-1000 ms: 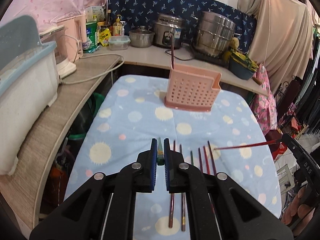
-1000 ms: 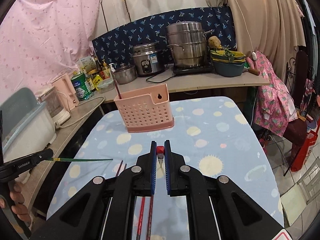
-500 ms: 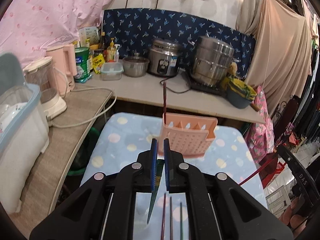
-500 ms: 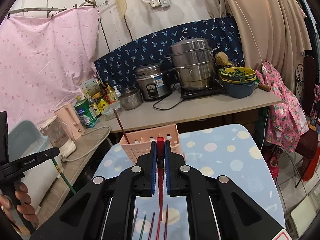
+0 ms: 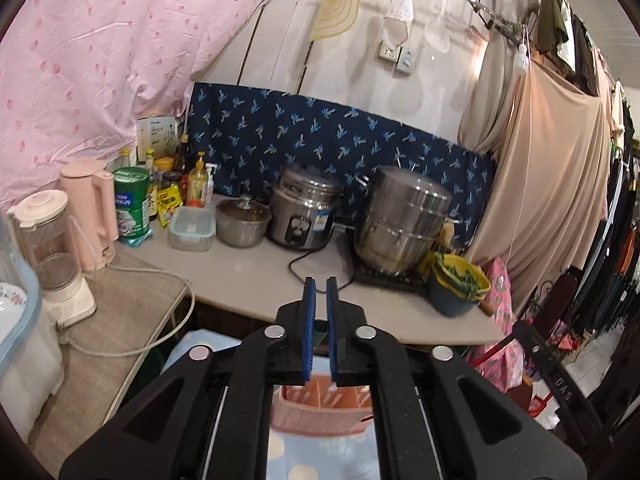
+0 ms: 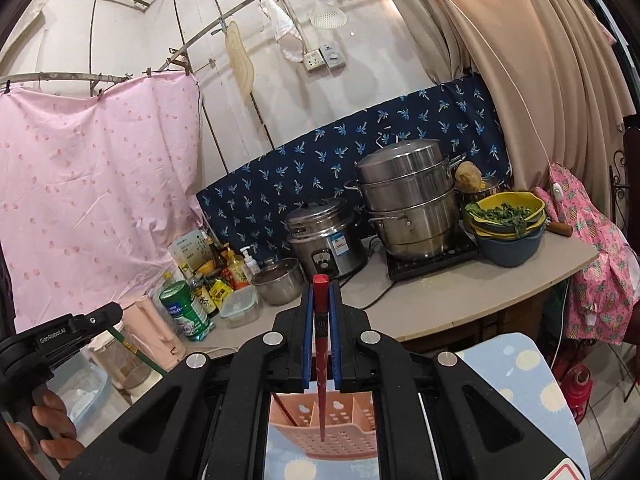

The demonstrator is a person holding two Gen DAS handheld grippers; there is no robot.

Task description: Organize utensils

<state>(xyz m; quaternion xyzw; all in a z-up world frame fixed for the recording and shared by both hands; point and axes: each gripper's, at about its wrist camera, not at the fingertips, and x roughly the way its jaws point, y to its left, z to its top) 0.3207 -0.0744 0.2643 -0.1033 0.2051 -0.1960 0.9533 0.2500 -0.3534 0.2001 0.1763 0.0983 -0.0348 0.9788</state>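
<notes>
In the right wrist view my right gripper (image 6: 321, 285) is shut on a red chopstick (image 6: 322, 380). It hangs tip-down over the pink perforated utensil holder (image 6: 344, 436), which has a dark chopstick (image 6: 285, 411) standing in its left compartment. My left gripper (image 5: 320, 285) is closing its jaws on a green chopstick (image 5: 320, 336), only a dark sliver of which shows between the blue pads. The holder (image 5: 320, 404) lies below it. From the right wrist, the left gripper (image 6: 108, 316) shows at the left with the green chopstick (image 6: 138, 356) slanting down from it.
The holder stands on a table with a blue dotted cloth (image 6: 520, 376). Behind it a counter (image 5: 248, 272) carries a rice cooker (image 5: 302, 212), a steamer pot (image 5: 404, 220), a small pot, bottles, and bowls of greens (image 6: 506, 220). A blender and a pink kettle (image 5: 90, 212) stand at the left.
Both grippers have risen and moved toward the holder, carrying their chopsticks up from the cloth. The chopsticks left on the table have dropped out of sight, and the holder now sits low in both views.
</notes>
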